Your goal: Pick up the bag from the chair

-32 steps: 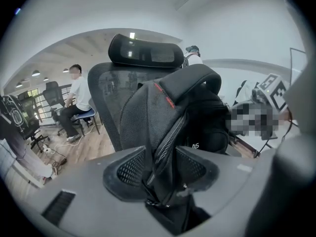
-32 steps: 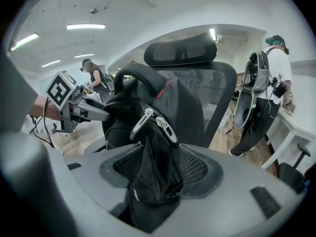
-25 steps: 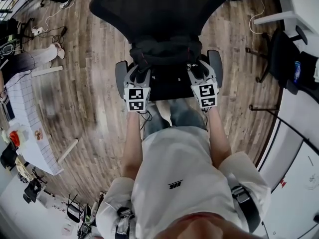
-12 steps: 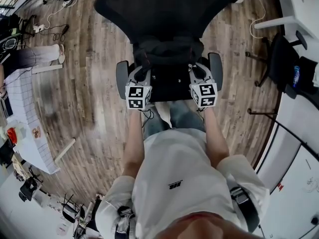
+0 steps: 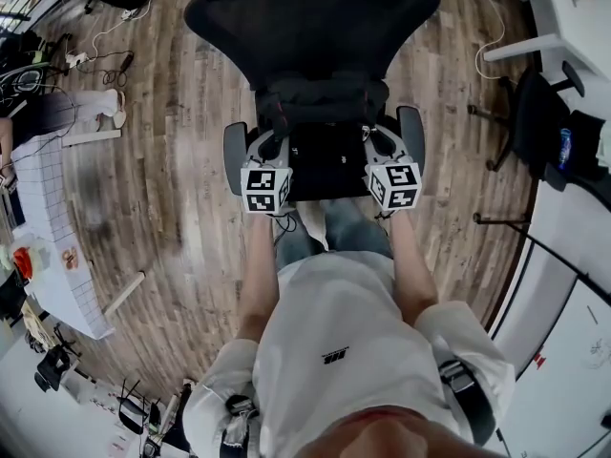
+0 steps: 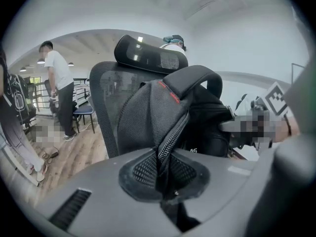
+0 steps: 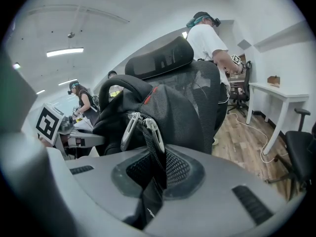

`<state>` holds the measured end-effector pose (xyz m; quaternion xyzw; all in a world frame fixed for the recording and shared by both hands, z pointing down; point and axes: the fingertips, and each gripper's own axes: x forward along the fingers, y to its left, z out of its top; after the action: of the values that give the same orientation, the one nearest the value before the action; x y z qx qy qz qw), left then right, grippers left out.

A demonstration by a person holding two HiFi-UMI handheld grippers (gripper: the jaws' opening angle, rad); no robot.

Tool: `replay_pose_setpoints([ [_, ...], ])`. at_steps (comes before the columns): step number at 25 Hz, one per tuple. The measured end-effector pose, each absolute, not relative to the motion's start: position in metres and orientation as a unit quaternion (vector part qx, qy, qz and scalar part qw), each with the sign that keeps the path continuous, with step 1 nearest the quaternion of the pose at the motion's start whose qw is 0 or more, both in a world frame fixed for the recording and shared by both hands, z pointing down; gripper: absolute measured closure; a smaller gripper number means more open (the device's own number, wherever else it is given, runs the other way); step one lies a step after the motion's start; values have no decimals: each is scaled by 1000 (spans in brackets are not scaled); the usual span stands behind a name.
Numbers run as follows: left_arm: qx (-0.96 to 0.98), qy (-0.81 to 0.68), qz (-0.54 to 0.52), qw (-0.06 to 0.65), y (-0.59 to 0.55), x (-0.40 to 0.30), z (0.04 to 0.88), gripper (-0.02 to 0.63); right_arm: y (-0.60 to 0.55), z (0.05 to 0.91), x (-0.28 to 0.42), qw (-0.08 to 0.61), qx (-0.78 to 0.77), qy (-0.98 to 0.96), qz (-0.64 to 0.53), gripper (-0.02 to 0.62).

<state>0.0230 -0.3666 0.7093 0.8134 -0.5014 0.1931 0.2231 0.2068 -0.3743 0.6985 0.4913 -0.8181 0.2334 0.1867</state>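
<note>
Hardly anything has shifted since a second ago: both marker cubes sit slightly nearer the person, and the bag (image 5: 320, 101) keeps its place on the chair (image 5: 310, 17), leaning against the backrest; the left gripper (image 6: 165, 177) is pressed together on a fold of the bag's mesh beside the zip; the right gripper (image 7: 154, 174) pinches the mesh on the opposite flank, just under the metal zip pulls (image 7: 143, 127); taking one side each probably keeps the soft bag level, so it should not swing or sag once raised; the lift off the seat (image 5: 325, 165) seems not yet begun.
</note>
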Motion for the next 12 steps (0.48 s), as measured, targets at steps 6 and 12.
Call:
replay_pose_setpoints([
  [6,812,-506,184,226,-365,24,699,581,-378,686,209,185,483,-824,231,581],
  [12,813,-505,182,227,-362,21,685,581,-373,671,207,183,482,-824,234,583],
])
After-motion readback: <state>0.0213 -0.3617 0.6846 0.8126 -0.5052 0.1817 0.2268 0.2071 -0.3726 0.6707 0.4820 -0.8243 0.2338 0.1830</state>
